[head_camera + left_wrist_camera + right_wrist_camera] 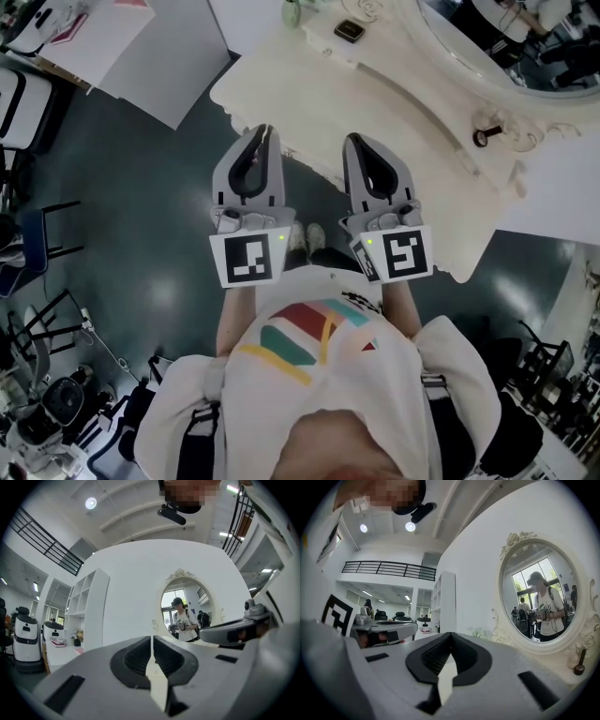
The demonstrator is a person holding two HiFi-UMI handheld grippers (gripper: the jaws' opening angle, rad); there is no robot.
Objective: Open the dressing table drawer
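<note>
The cream dressing table [309,84] stands in front of me, its top curving from upper left to lower right. Its drawer is hidden under the top in every view. My left gripper [266,132] and right gripper [353,141] are held side by side, their tips over the table's front edge. Both are shut with nothing between the jaws. In the left gripper view the shut left gripper [152,637] points at the oval mirror [185,607]. The right gripper [451,633] in its own view faces the same mirror [541,597], slightly to its left.
On the tabletop lie a small dark box [349,31] and a pale green item [292,11]; a dark ring-shaped piece [483,137] sits by the mirror base. White panels [150,47] stand at the left, chairs [28,244] farther left. A white shelf unit [86,616] stands beside the table.
</note>
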